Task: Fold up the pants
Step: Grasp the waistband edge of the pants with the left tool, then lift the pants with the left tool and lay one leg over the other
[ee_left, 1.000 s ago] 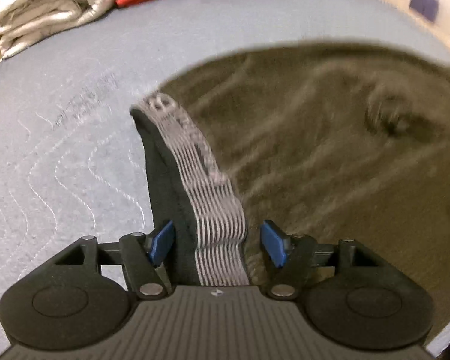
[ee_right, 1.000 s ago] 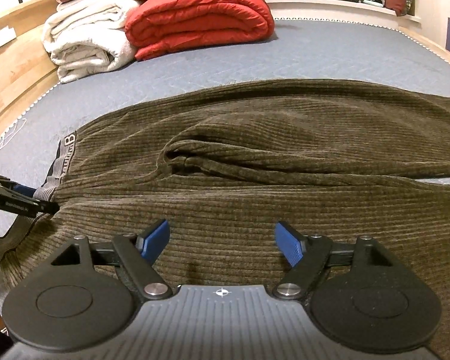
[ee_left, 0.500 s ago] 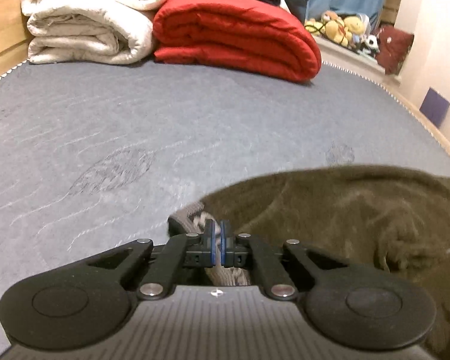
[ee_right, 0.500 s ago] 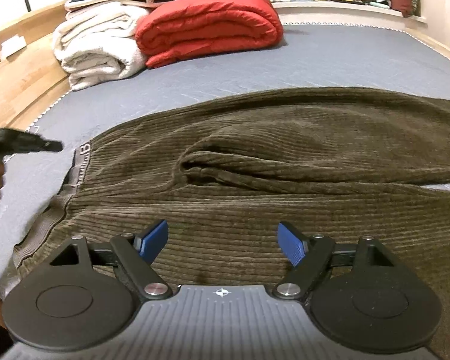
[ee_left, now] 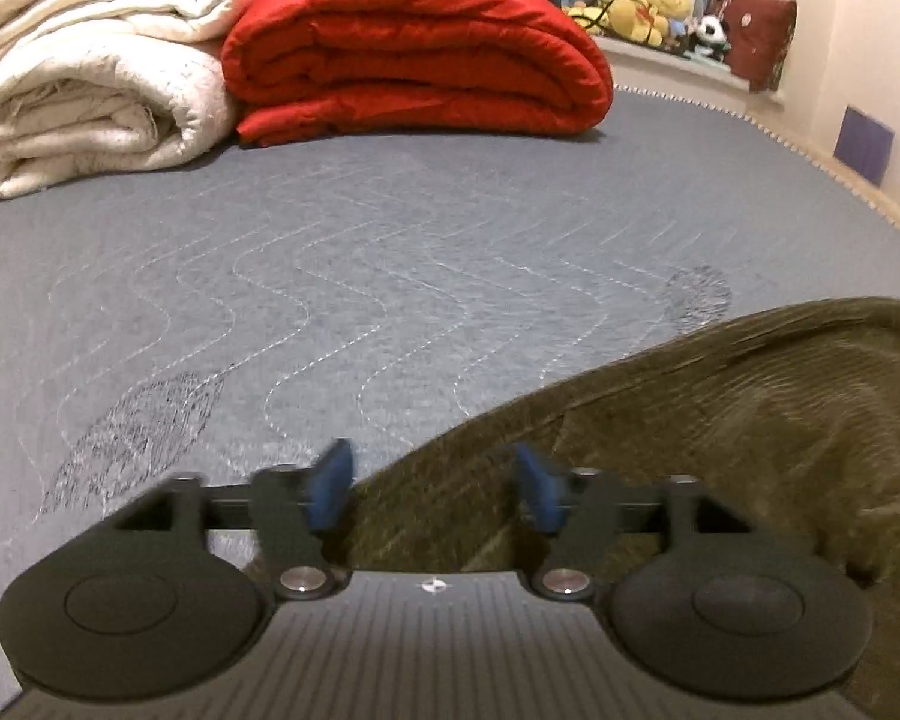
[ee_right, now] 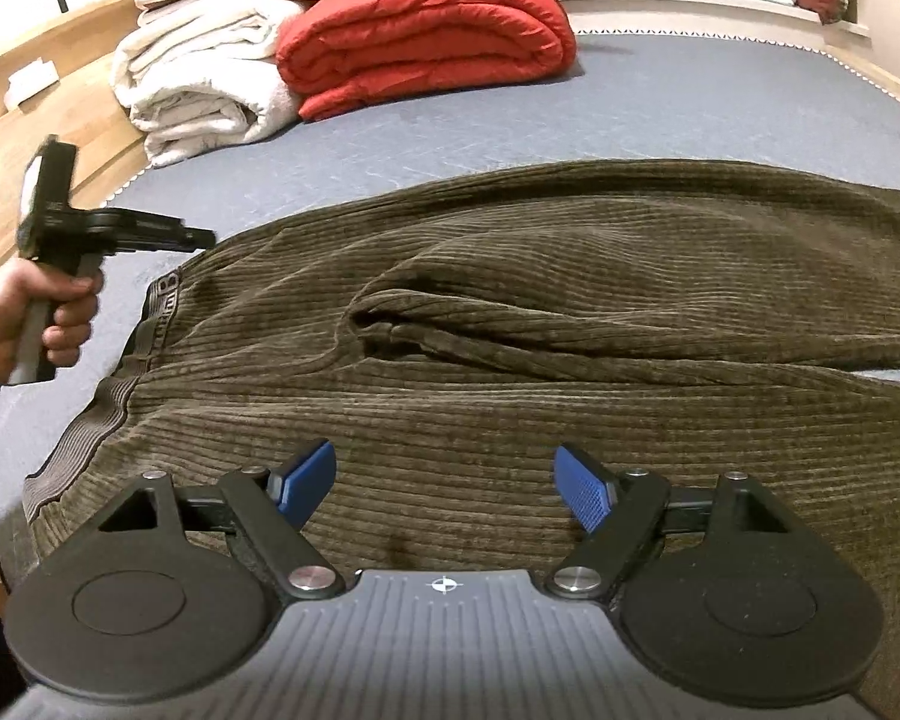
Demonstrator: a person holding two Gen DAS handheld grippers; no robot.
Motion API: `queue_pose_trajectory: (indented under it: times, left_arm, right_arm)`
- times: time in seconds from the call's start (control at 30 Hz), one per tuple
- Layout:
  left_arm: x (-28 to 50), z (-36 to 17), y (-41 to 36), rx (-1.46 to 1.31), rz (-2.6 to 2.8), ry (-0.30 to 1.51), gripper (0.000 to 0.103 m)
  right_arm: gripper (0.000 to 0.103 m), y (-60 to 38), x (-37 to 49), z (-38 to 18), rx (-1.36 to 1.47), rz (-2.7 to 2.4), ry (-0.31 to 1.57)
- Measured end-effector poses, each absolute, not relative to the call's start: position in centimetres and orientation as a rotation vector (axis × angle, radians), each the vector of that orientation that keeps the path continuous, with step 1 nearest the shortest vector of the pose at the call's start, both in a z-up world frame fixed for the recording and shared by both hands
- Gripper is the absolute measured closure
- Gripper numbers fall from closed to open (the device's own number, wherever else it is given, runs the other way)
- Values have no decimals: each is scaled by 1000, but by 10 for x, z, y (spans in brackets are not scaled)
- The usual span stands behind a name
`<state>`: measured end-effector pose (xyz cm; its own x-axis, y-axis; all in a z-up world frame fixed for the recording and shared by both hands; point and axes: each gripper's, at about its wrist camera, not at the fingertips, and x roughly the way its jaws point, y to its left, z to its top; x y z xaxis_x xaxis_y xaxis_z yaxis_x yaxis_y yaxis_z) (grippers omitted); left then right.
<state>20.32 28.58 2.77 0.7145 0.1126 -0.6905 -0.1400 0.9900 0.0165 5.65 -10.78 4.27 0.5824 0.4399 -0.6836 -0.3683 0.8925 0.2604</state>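
- Evidently an early step — olive-brown ribbed corduroy pants (ee_right: 570, 324) spread lengthwise across the grey quilted mattress (ee_left: 390, 252), waistband at the left, legs running off to the right, no fold made as yet.
- Left-hand two-finger black gripper with blue pads (ee_left: 432, 486) released, jaws spread, nothing between them; hovered over the waist end of the pants, where only the cloth's edge showed beneath. Seen from the right wrist view as raised clear of the fabric, just above the striped grey elastic waistband (ee_right: 150, 324).
- Right-hand black gripper with blue pads (ee_right: 447, 483) likewise released and empty, poised low over the near leg of the pants, close to the cloth; contact could not be told.
- Noted a bunched crease (ee_right: 402, 330) at the crotch where the two legs met — likely to need smoothing or at least watching.
- Judged the step in hand as picking grasp points for the first fold, one leg over the other.
- Next move would seem to call for a pinch on the near edge at the waist with the left and on the near leg with the right, both layers caught, then an even lift and carry towards the far leg.
- Folded red padded quilt (ee_left: 414, 54) and rolled cream blanket (ee_left: 90, 72) lay well apart at the far side, out of the way.
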Motion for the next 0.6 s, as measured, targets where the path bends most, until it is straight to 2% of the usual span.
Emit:
queue_pose_trajectory:
  times: [0.17,0.37,0.4,0.47,0.5,0.53,0.6]
  left_arm:
    - [223,14,281,-19,125,804,25]
    - [232,1,281,-18,97,830,24]
    - [233,1,282,-23,92,831,27]
    - [232,1,283,-24,85,829,45]
    - [232,2,282,-9,92,833,63]
    - [232,3,281,0,88,838,72]
    - [228,6,276,22,76,828,82]
  right_arm:
    - [21,-111,63,36,85,475,847]
    - [21,-112,69,35,72,476,856]
    - [21,-113,70,36,68,473,855]
    - [21,-115,73,36,59,462,860]
    - [21,-116,75,34,50,450,868]
    - [20,-117,78,33,33,432,881]
    - [20,-119,82,27,-1,385,914]
